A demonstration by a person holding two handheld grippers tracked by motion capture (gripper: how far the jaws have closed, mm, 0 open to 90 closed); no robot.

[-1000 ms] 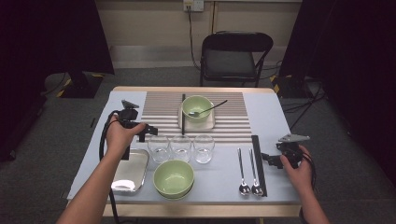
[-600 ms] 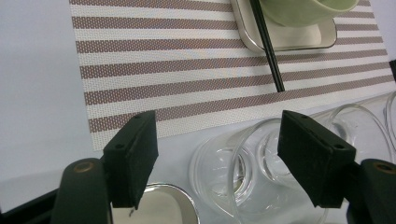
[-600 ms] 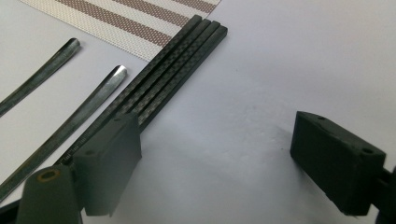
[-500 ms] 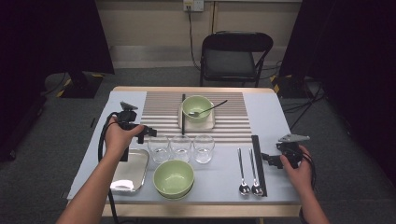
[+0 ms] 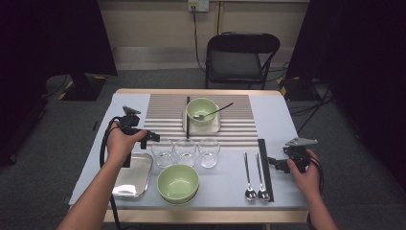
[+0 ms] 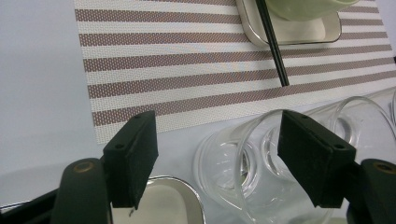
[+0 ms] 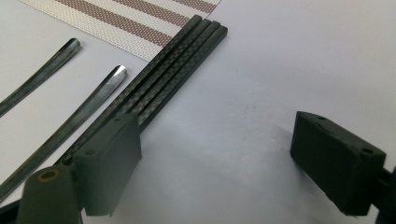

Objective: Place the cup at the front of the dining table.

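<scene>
Left gripper: jaws wide apart, lower frame, leftmost glass between them, untouched.
Right gripper: jaws wide, empty, beside black chopsticks.

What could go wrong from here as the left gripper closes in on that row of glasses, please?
The left gripper, jaws open, hangs over the leftmost glass. The three glasses stand very close together, so a jaw could knock the middle one. Smooth glass may also slip between the pads. The metal tray and green bowl sit close by, so a tipped glass might strike them.

even overhead light brightens the pale blue-grey table, dark surroundings; soft shadows under black jaws, which blur close up; clear drinking glasses glint.
</scene>
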